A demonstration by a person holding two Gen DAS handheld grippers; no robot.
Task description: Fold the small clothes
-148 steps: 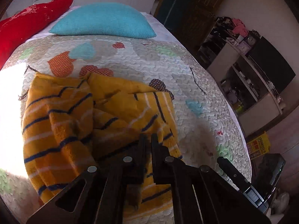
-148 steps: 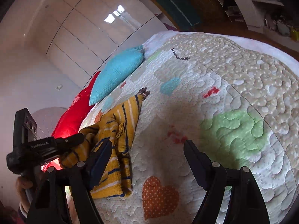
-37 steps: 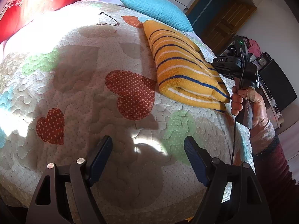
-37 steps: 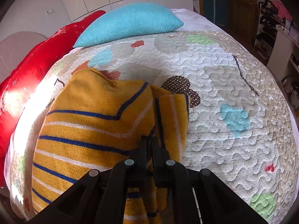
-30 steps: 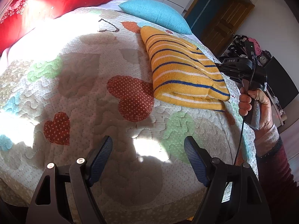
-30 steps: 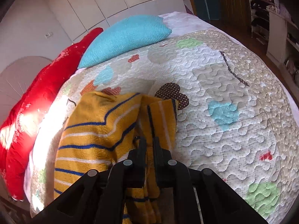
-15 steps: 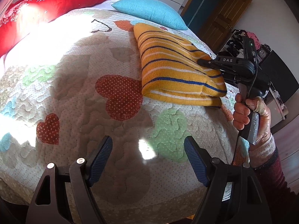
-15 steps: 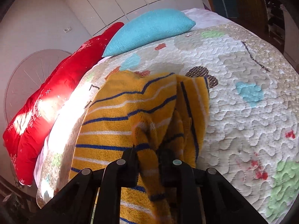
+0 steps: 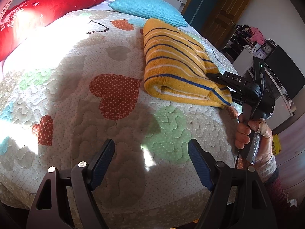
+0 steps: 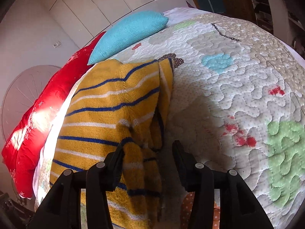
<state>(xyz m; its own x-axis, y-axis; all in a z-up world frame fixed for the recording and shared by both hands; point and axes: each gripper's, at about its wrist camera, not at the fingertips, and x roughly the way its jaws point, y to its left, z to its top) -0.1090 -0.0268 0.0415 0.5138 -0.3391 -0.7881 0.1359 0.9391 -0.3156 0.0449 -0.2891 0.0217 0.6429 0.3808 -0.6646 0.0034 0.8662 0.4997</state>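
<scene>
A yellow sweater (image 9: 171, 61) with blue and white stripes lies folded on the quilt (image 9: 95, 57), toward the bed's far right. My right gripper (image 10: 148, 147) sits at the sweater's (image 10: 106, 114) near right corner. Its jaws are opening; a bunched fold of the fabric lies between them against the left finger, with a gap to the right finger. In the left wrist view a hand (image 9: 251, 133) holds that gripper at the sweater's edge. My left gripper (image 9: 150, 145) hovers open over bare quilt near the bed's front edge, with nothing between its fingers.
A red pillow (image 9: 47, 5) and a turquoise pillow (image 9: 146, 7) lie at the head of the bed. Shelves with clutter (image 9: 253, 43) and a wooden door (image 9: 225, 22) stand beyond the bed's right side. The quilt's front edge drops off just below my left gripper.
The right gripper, shut on the sweater's fold before, has sunk toward the quilt and its jaws have parted. The left gripper stays open.
</scene>
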